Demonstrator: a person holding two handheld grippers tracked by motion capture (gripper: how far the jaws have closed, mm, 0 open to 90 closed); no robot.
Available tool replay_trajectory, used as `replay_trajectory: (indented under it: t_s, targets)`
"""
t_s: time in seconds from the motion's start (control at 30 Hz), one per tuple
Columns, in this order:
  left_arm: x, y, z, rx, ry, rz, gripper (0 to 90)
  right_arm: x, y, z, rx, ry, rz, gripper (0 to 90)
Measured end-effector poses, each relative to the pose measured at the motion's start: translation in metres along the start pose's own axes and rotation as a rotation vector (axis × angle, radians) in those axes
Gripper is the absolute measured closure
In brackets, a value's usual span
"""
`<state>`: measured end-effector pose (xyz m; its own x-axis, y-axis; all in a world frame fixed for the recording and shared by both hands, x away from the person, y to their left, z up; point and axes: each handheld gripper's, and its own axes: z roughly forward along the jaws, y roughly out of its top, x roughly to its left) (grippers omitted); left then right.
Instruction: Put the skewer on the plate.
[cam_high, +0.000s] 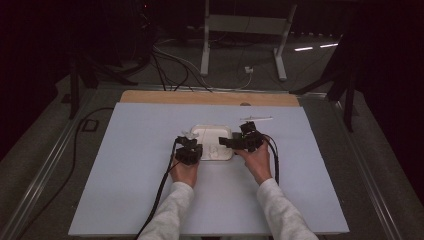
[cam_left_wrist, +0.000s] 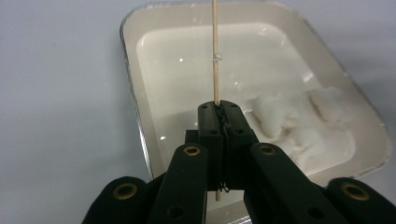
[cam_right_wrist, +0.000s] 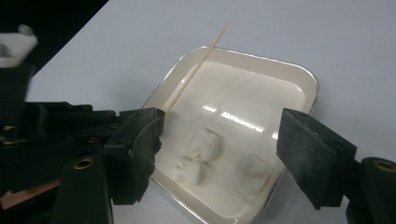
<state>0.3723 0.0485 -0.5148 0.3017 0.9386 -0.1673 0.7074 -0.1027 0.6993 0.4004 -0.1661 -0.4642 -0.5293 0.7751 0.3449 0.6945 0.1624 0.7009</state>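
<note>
L claw (cam_left_wrist: 218, 116) clamped tight on thin stick; R claw (cam_right_wrist: 219, 154) jaws wide apart.

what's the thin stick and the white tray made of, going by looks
Thin pale stick: likely wood or bamboo, matte tan and faintly grainy. White rectangular tray: glossy, with sharp highlights and a bright silvery rim, so perhaps enamelled metal, though glazed ceramic or plastic can't be excluded.

Your left tongs (cam_left_wrist: 218, 116) and right tongs (cam_right_wrist: 219, 149) are matte black, with brass-coloured rivets at the joints. The tray (cam_left_wrist: 135, 70) is glossy cream-white with a silvery rim, and the lumps (cam_right_wrist: 205, 144) in it are plain white. The skewer (cam_left_wrist: 215, 51) is pale tan wood. Your table (cam_high: 125, 165) is pale lavender-grey; your sleeves (cam_high: 172, 210) are white.
</note>
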Motion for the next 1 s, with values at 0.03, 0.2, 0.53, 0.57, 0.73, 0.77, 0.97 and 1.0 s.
replay_trajectory:
  t_s: [0.03, 0.2, 0.53, 0.57, 0.73, 0.77, 0.97, 1.0]
  targets:
    - [0.000, -0.001, 0.001, 0.004, 0.002, -0.008, 89.1, 0.000, 0.000, -0.001, -0.002, -0.001, 0.000, 28.7]
    - [0.003, 0.000, -0.002, -0.020, -0.042, -0.029, 58.9, -0.001, 0.000, -0.006, -0.005, 0.000, -0.006, 26.4]
    - [0.021, 0.008, -0.038, -0.141, -0.106, -0.025, 16.7, -0.001, -0.006, -0.017, -0.017, 0.002, -0.033, 17.8]
    - [0.024, 0.009, -0.043, -0.160, -0.119, -0.027, 16.3, 0.000, -0.007, -0.018, -0.021, 0.000, -0.036, 16.7]
    - [0.036, 0.010, -0.072, -0.227, -0.173, 0.010, 6.5, 0.002, -0.012, -0.026, -0.037, -0.003, -0.052, 14.7]
    - [0.039, 0.010, -0.077, -0.232, -0.185, 0.021, 4.2, 0.002, -0.014, -0.028, -0.041, -0.004, -0.060, 14.6]
    - [0.059, 0.001, -0.107, -0.293, -0.192, 0.056, 0.6, -0.002, -0.023, -0.047, -0.061, -0.001, -0.085, 6.6]
    - [0.062, 0.000, -0.111, -0.300, -0.193, 0.062, 0.6, -0.002, -0.024, -0.051, -0.067, -0.006, -0.096, 4.8]
